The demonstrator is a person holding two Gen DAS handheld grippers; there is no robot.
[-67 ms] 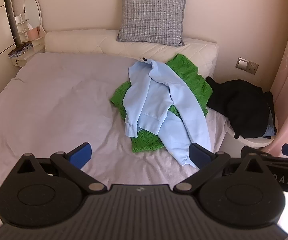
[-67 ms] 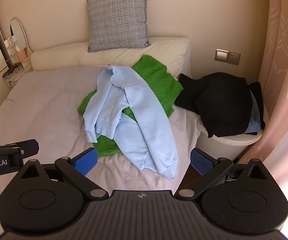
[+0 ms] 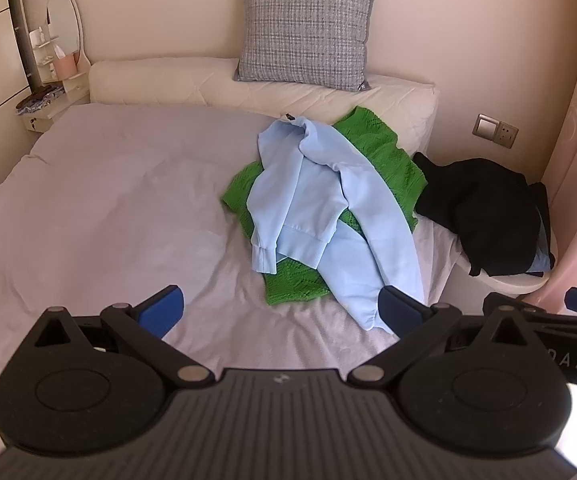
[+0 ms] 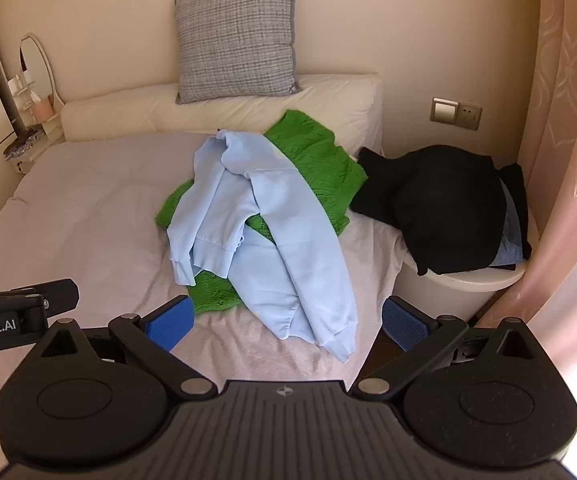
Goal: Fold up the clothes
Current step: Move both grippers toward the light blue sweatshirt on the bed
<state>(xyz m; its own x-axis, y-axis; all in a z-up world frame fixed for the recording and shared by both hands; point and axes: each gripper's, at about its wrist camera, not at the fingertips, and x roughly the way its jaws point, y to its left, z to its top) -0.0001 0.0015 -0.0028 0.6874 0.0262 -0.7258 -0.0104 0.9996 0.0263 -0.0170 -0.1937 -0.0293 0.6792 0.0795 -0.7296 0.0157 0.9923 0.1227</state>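
**Blue pads spread wide over an unfolded heap**

Blue-padded fingers of the left gripper (image 3: pixel 280 310) stand wide apart above the pale lilac bedsheet (image 3: pixel 100 208), with nothing between them. Beside it, the right gripper (image 4: pixel 286 322) is spread just as wide and holds nothing; its right finger hangs past the bed's edge. Each tool shows at the margin of the other's view.

Just beyond both sets of fingers lies the light blue sweatshirt (image 4: pixel 272 232), crumpled and unfolded, 1 sleeve trailing toward the near edge of the mattress, its ribbed cuff and hem bunched to the left. It rests on top of a green knit sweater (image 4: pixel 320 160), which spreads out from under it toward the headboard.

To the right, off the bed, 1 black garment (image 4: pixel 448 204) is draped over a white round tub (image 4: pixel 460 284), with a bit of blue cloth (image 4: pixel 510 240) showing underneath.

Farther back runs a cream bolster (image 3: pixel 256 88), and a grey checked cushion (image 3: pixel 308 24) leans upright against the wall. At far left stands an oval mirror (image 3: pixel 62 20) on a small shelf; at right, a wall socket (image 3: pixel 494 131) and a pink curtain (image 4: pixel 568 120).
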